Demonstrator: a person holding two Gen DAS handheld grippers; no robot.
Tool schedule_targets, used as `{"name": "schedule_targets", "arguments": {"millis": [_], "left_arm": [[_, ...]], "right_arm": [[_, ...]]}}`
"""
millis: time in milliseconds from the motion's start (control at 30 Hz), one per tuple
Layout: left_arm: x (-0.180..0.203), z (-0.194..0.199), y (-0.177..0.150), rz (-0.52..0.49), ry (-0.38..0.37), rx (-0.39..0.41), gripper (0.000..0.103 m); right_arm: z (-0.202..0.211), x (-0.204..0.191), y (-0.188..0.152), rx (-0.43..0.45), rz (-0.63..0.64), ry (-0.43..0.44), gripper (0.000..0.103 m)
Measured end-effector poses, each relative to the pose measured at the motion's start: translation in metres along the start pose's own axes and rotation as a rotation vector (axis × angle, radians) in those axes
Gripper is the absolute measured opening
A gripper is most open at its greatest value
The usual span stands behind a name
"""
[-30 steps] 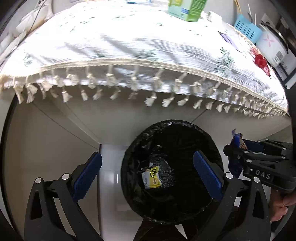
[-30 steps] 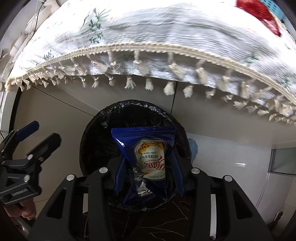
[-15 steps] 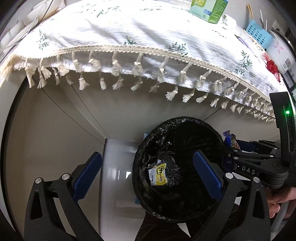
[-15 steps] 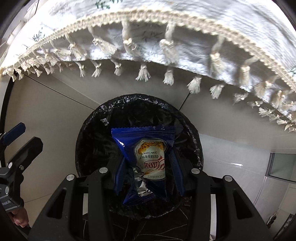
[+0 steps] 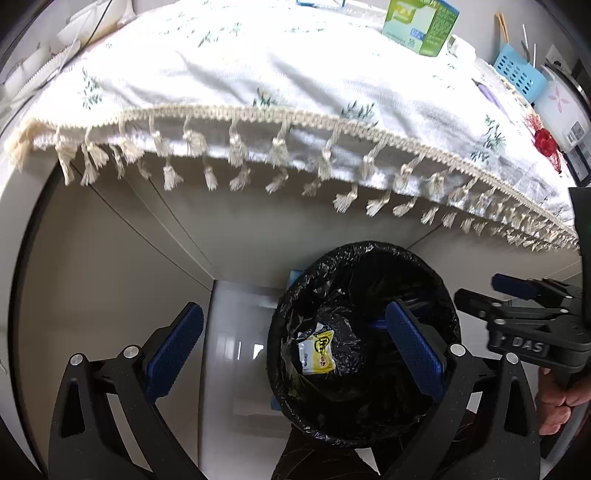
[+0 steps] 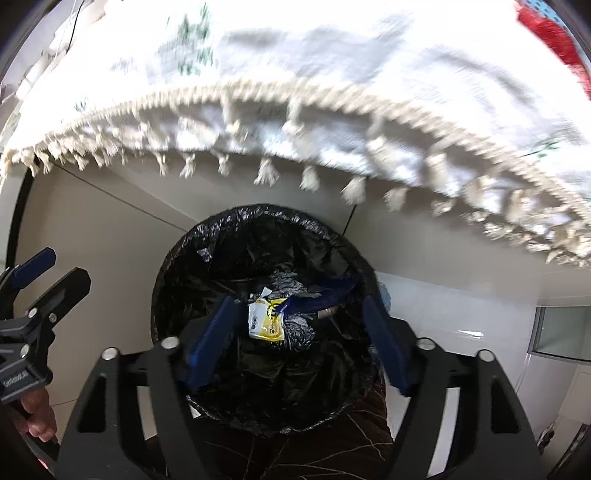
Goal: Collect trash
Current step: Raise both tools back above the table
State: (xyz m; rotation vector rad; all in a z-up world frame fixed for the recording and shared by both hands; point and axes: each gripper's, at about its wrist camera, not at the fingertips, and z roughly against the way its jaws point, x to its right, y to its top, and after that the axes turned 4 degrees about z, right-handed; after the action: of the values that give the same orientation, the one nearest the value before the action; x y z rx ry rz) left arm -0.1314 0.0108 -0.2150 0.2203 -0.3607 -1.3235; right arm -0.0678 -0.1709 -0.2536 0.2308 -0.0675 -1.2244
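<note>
A round bin lined with a black bag (image 5: 284,325) (image 6: 173,266) stands on the floor below the table edge. A yellow and white wrapper (image 5: 317,352) (image 6: 265,318) lies inside it. A blue snack packet (image 6: 325,292) lies inside the bin beside the yellow wrapper. My right gripper (image 6: 303,325) is open and empty above the bin mouth; it also shows at the right of the left wrist view (image 5: 487,291). My left gripper (image 5: 295,343) is open and empty, just left of the bin; it shows at the left edge of the right wrist view (image 6: 48,273).
A white fringed tablecloth (image 5: 280,85) (image 6: 332,66) overhangs the table above the bin. On the table are a green box (image 5: 421,26), a blue basket (image 5: 519,72), a white appliance (image 5: 561,107) and a red item (image 5: 546,141). White cabinet panels (image 5: 110,273) stand behind the bin.
My right gripper has opened and the blue snack packet has dropped from it into the bin. Both grippers have lifted slightly; the left view shows more of the table top.
</note>
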Motion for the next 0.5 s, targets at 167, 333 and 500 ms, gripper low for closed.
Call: {"name": "schedule_targets", "arguments": {"millis": [167, 333, 500], "left_arm": [[0.005, 0.018, 0.012, 0.009, -0.019, 0.024, 0.097], [0.016, 0.04, 0.024, -0.008, -0.037, 0.055, 0.097], [0.03, 0.063, 0.037, -0.034, -0.039, 0.076, 0.097]], "right_arm": [[0.034, 0.013, 0.001, 0.056, -0.018, -0.035, 0.089], [0.074, 0.028, 0.001, 0.119, -0.027, -0.071, 0.094], [0.114, 0.041, 0.004, 0.186, -0.041, -0.095, 0.094]]}}
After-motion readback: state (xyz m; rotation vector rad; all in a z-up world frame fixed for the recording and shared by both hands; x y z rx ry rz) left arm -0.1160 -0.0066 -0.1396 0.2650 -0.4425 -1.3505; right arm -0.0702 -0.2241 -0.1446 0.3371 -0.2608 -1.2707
